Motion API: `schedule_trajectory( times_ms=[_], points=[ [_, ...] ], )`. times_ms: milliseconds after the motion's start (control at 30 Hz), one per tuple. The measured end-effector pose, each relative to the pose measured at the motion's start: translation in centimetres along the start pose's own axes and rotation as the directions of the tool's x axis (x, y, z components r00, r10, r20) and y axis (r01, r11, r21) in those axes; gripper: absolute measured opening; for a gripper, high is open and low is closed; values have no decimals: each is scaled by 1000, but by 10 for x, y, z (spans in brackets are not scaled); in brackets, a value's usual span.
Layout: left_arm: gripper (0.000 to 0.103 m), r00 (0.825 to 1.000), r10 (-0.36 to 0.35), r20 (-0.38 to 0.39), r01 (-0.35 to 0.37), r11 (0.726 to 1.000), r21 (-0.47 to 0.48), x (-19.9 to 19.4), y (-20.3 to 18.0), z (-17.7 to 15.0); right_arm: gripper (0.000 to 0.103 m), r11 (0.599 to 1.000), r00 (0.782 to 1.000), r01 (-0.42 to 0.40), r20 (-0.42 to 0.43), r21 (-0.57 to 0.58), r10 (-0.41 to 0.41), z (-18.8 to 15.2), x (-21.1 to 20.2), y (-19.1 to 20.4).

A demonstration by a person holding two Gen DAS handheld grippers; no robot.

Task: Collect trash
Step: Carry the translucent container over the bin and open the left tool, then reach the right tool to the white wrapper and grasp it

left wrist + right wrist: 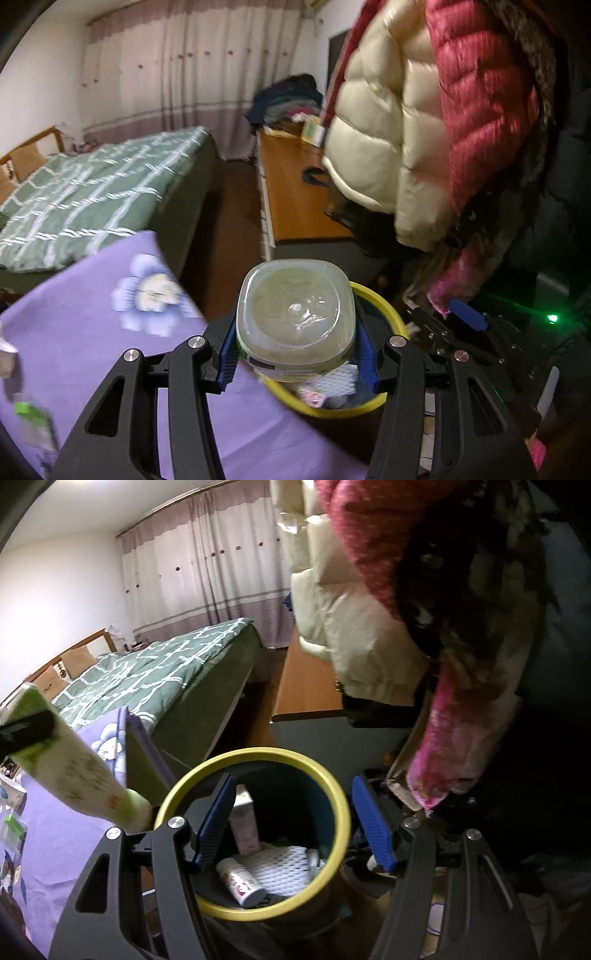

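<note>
My left gripper point(297, 352) is shut on a clear plastic bottle point(295, 314), seen bottom-first, and holds it over the yellow-rimmed trash bin point(384, 306). In the right wrist view the same bottle point(70, 760), with a green and white label, hangs tilted just left of the bin's rim point(258, 754). My right gripper point(293, 825) is open and empty above the bin's mouth. Inside the bin lie a white foam net point(284, 871), a small pink and white bottle point(242, 882) and a small carton point(243, 823).
A table with a purple flowered cloth point(92, 332) stands left of the bin, with small packets point(33, 424) on it. A green-quilted bed point(92, 192) lies behind. Hanging puffy coats point(424, 129) crowd the right, over a wooden desk point(295, 192).
</note>
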State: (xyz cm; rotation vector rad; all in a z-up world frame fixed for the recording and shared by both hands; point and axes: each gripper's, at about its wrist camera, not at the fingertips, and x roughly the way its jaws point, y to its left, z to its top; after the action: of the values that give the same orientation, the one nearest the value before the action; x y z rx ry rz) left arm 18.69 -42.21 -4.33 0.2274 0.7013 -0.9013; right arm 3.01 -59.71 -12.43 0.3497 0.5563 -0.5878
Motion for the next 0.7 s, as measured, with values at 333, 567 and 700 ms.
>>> schedule_trajectory(
  times_ms=[333,567,700],
  points=[
    [84,997,73,15,-74,997,26,7,-5,-11,63,1000,1000,15,-17,5,-15,-3,4,0],
    [93,978,166,123,-158,985,-66,-83,55,-25,62,999,999,-38,-13,-36,37,-4,-1,35],
    [94,945,282,165,-257,954,-156,-140,107,-50,62,994,997,-73,-13,-79,73,-5,-4,65]
  ],
)
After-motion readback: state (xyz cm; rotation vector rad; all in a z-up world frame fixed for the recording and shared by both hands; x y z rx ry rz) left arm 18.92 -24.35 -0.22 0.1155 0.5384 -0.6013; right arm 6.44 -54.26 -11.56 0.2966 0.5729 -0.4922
